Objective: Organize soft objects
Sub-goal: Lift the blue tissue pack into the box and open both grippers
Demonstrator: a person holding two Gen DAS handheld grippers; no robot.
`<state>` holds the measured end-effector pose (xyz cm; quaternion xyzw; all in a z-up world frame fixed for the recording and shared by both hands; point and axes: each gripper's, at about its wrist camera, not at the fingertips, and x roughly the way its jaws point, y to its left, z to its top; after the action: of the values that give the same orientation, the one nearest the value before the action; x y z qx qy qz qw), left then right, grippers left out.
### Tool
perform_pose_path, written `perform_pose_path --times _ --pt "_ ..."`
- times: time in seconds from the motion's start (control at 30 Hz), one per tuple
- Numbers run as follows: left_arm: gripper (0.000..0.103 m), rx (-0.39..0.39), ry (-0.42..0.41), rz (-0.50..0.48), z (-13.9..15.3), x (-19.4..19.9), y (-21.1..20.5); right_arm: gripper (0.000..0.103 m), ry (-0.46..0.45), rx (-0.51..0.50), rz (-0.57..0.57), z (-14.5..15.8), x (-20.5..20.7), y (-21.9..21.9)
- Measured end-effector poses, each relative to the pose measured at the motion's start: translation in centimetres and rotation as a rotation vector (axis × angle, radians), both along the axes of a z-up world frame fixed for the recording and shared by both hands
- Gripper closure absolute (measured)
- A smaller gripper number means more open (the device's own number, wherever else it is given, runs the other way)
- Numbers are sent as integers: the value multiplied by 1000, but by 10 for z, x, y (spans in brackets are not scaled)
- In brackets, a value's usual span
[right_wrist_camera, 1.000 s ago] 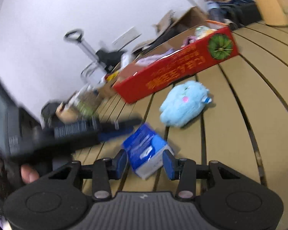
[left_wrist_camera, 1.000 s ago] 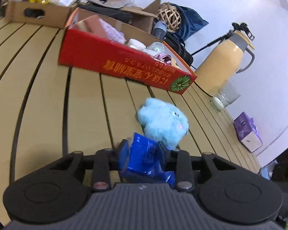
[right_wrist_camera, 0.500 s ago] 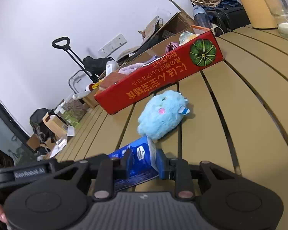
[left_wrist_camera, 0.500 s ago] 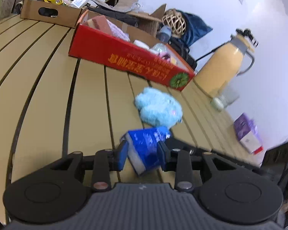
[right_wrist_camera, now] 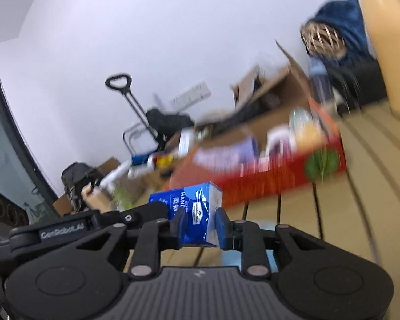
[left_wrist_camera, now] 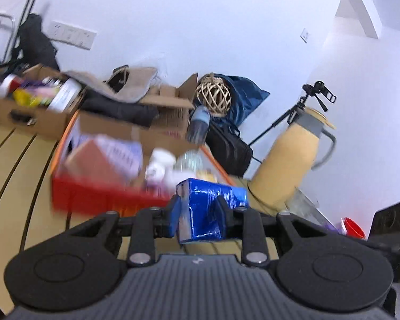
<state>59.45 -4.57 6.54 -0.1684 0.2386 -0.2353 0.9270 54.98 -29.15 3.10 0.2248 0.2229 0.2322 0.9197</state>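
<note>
Gripping one blue tissue pack (left_wrist_camera: 208, 210): left tongs (left_wrist_camera: 198, 217) and right tongs (right_wrist_camera: 200, 226) both clamp it, above the bench (right_wrist_camera: 360, 213). Light, soft, slippery film; best held mid-body. Red box (left_wrist_camera: 106, 194) lies ahead.

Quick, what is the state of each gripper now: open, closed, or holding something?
Left gripper: closed on the blue tissue pack, held clear of the table.
Right gripper: closed on the same blue tissue pack, at its other end.
</note>
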Motion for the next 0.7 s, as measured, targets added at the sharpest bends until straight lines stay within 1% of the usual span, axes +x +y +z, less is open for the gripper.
perform_pose_path --times 0.07,0.17,0.2,0.27,0.3,0.33,0.37,0.43,0.5,0.53,0.6,0.7 --pt "75 -3 31 0 8 41 -7 80 -17 -13 -8 15 39 -6" --pt "75 22 85 31 8 107 -16 80 20 -31 -5 25 111 -10" --pt "75 24 113 44 5 125 -17 80 44 -37 3 23 132 -9" --pt "74 59 172 57 -5 164 -23 80 105 -49 8 14 179 -6" --pt "71 76 190 59 -10 177 -27 80 132 -63 11 9 198 -5" --pt "66 99 202 48 -16 191 -30 80 162 -65 11 3 218 -4" --pt "65 123 217 51 -22 202 -33 80 199 -68 -1 -4 237 -3" --pt "65 169 230 48 -27 211 -38 80 243 -140 2 -17 266 6" --pt "59 193 193 30 -27 207 -37 82 269 -191 21 -24 278 15" --pt "55 207 167 21 -25 201 -37 82 262 -190 25 -26 277 15" --pt "55 255 118 5 -20 189 -38 82 244 -188 40 -25 276 16" --pt "55 292 81 4 -10 169 -36 82 198 -193 15 -16 264 10"
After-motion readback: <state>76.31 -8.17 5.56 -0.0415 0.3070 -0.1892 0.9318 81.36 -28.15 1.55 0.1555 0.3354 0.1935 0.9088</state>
